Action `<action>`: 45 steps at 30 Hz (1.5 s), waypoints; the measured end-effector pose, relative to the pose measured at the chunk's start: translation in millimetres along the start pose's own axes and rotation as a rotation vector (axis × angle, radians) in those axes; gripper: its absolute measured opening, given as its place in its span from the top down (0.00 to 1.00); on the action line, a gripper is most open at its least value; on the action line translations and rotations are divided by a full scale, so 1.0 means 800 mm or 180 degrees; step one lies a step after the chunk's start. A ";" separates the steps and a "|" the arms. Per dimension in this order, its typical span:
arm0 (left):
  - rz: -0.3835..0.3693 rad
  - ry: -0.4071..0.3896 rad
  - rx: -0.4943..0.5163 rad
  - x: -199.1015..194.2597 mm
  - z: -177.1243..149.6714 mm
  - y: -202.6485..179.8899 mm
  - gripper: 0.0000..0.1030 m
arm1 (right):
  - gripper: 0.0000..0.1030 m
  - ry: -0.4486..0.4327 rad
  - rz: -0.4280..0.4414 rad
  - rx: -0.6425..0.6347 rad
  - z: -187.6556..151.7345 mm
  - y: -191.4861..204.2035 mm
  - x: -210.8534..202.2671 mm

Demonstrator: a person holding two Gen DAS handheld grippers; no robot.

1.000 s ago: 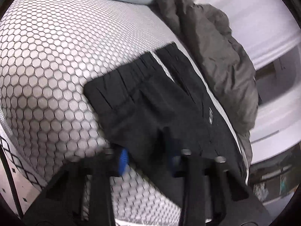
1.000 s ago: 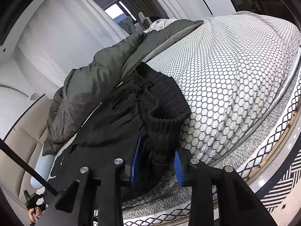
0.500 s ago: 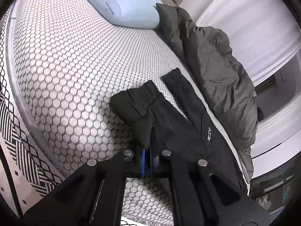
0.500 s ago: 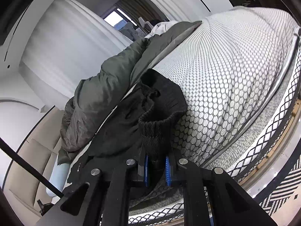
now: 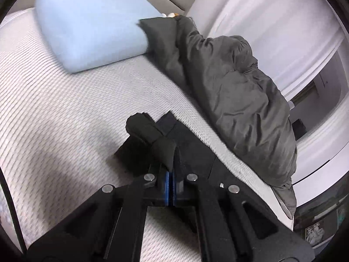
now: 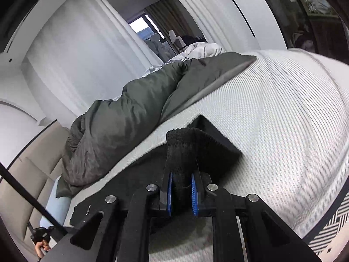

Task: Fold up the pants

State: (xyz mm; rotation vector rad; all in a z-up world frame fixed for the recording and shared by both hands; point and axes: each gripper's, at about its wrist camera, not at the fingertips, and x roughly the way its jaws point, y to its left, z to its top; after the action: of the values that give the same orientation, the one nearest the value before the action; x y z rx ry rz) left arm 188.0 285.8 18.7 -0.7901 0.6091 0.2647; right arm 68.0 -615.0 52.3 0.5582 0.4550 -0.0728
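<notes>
Black pants [image 5: 192, 150] lie on a white patterned bed [image 5: 65, 118]. My left gripper [image 5: 170, 174] is shut on a pant-leg cuff [image 5: 152, 135] and holds it lifted, the fabric bunched just ahead of the blue pads. My right gripper [image 6: 182, 187] is shut on the ribbed waistband [image 6: 185, 150] of the pants [image 6: 135, 183], also raised off the bed [image 6: 283, 131]. The rest of the pants trails below and behind both grippers.
A dark grey duvet [image 5: 229, 91] is heaped along the far side of the bed, also in the right wrist view [image 6: 130, 118]. A light blue pillow [image 5: 87, 28] lies at the head. White walls stand beyond.
Both grippers closed on the pants, the left on a cuff and the right on the waistband, then lifted and carried the fabric toward the duvet side of the bed.
</notes>
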 end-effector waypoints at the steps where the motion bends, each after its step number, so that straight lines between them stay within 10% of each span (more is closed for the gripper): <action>1: 0.0036 0.0019 0.0000 0.015 0.010 -0.012 1.00 | 0.88 0.0015 -0.0049 -0.0023 0.014 0.009 0.019; 7: 0.0495 0.0274 0.0146 0.150 0.061 -0.077 1.00 | 0.87 0.0192 -0.0335 0.0005 0.083 0.045 0.144; 9: 0.0574 0.0375 0.0051 0.186 0.070 -0.080 0.96 | 0.68 0.0231 -0.0555 0.0043 0.095 0.048 0.189; 10: 0.0586 0.0418 -0.0018 0.199 0.073 -0.079 0.89 | 0.47 0.0181 -0.0705 0.0043 0.100 0.048 0.206; 12: 0.0550 0.0392 -0.0035 0.201 0.070 -0.077 0.58 | 0.38 0.0051 -0.0796 0.0068 0.102 0.048 0.217; 14: 0.0575 0.0288 0.0105 0.188 0.062 -0.081 0.09 | 0.23 0.0043 -0.0733 0.0094 0.093 0.049 0.217; 17: 0.0556 0.0232 0.0316 0.158 0.046 -0.085 0.03 | 0.09 0.0075 -0.0454 -0.0028 0.066 0.051 0.202; 28: 0.0398 0.0635 0.0228 0.074 -0.071 -0.052 0.01 | 0.08 0.0504 -0.0015 0.0074 -0.049 0.065 0.143; 34: -0.0019 0.1018 -0.0194 0.053 -0.129 -0.010 0.06 | 0.08 0.0638 0.0320 0.0848 -0.099 0.008 0.112; 40: -0.0519 0.1305 -0.0178 0.076 -0.146 -0.021 0.23 | 0.17 0.0751 0.0371 0.0965 -0.105 -0.012 0.114; 45: -0.0478 0.1292 -0.0172 0.120 -0.145 -0.041 0.29 | 0.17 0.0915 0.0311 0.0703 -0.097 0.005 0.152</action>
State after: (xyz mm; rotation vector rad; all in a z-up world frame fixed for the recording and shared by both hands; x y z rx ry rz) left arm 231.7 178.5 -83.1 -0.9458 0.9211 -0.0204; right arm 146.8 -563.7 -57.0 0.8123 0.7036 0.0524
